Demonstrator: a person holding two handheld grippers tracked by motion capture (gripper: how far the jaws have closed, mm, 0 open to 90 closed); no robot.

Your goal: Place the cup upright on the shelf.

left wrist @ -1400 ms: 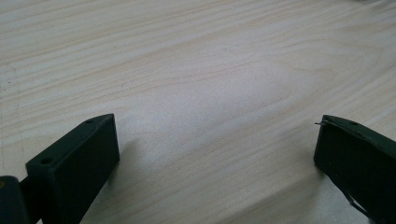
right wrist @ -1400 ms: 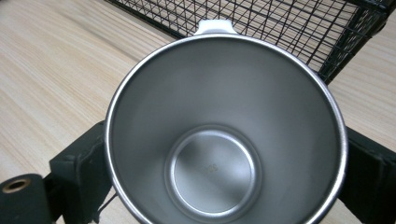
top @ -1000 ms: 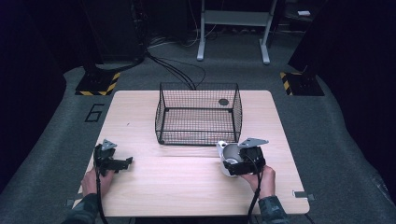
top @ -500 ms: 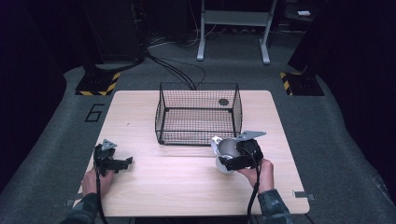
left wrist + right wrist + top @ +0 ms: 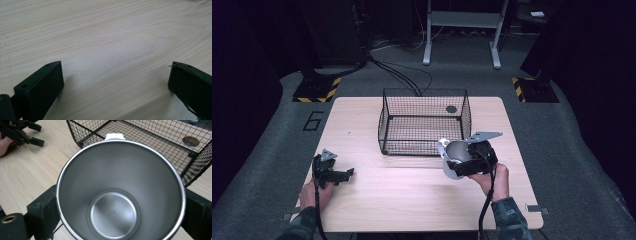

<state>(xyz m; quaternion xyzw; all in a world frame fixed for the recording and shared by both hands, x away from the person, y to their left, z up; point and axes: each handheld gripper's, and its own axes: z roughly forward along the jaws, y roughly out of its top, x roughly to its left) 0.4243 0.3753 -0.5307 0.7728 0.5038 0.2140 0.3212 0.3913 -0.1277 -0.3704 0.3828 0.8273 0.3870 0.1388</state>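
Nearest the person, the left gripper sits low on the wooden table, well off to the left. Its own view shows the jaws spread wide with nothing but bare wood grain between them. It looks parked there, out of the way of the work across the table.

Over to the right gripper, and here's the action: it's clamped on a steel cup, one black jaw pressed against each side of the cup's wall. In the right gripper view the cup looms large, mouth toward the camera and empty down to its shiny base, with a small white tab at its far rim. From above, the cup looks lifted off the table and tipped, mouth angled up and toward the left. Gripping across the body looks like a sensible hold; a slick metal wall could slip in a looser grip.

Just beyond the cup stands the black wire basket, its near right corner close to the cup but apart from it. It is open-topped and nothing lies inside. My read: the cup is headed over that near wall and in, so it needs to clear the rim first.

Farther back, a dark round hole in the tabletop shows through the mesh.
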